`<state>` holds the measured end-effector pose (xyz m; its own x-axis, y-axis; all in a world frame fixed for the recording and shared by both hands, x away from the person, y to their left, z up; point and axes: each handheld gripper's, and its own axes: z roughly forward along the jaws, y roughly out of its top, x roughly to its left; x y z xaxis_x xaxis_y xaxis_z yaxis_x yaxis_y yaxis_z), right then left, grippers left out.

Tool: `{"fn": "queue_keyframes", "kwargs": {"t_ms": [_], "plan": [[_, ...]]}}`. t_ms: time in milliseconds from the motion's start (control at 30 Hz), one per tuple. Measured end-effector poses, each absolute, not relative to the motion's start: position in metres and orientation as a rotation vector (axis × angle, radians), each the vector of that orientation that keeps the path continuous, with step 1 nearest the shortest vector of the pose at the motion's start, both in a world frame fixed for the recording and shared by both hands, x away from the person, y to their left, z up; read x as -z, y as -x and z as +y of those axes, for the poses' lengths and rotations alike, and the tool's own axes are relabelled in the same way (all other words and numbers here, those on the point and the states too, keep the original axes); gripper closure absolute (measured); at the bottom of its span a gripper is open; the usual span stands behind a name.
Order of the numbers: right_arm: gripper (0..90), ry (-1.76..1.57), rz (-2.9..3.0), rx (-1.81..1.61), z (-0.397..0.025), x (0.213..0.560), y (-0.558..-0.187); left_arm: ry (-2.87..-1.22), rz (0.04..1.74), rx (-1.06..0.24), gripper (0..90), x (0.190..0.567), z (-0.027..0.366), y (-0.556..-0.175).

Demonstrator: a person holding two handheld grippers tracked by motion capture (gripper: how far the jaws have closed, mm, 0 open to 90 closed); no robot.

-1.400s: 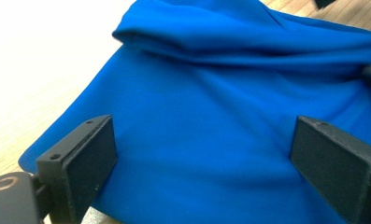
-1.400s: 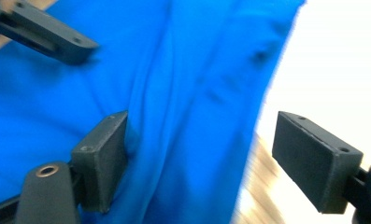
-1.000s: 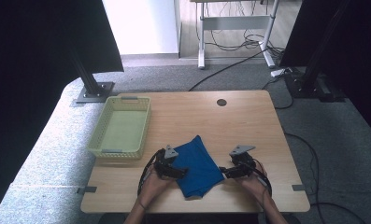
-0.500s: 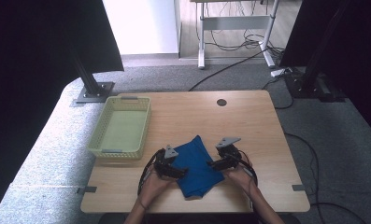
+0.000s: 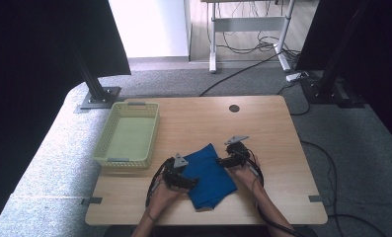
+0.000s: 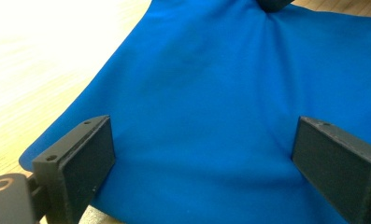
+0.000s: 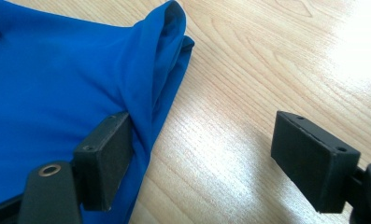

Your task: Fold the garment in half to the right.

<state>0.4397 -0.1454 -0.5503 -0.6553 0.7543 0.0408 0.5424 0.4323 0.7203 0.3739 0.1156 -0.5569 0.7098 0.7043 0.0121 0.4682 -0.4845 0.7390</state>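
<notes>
Both hand-held grippers, left and right, gape over blue cloth; yellow basket stands leftward.

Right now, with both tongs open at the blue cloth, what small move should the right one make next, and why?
Probably slide the right tongs a little further toward the cloth so its folded edge sits between the jaws, then close. In the right gripper view one jaw touches that edge while the other stands over bare table. The left tongs already straddle the cloth.
</notes>
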Motion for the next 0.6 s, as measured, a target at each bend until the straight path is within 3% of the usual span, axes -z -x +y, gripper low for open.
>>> {"fn": "queue_keyframes", "kwargs": {"t_ms": [600], "plan": [[19.0, -0.95, 2.464, -1.127, -0.143, 0.534, -0.415, -2.136, 0.895, -0.416, 9.7, 0.549, 0.121, -0.371]]}}
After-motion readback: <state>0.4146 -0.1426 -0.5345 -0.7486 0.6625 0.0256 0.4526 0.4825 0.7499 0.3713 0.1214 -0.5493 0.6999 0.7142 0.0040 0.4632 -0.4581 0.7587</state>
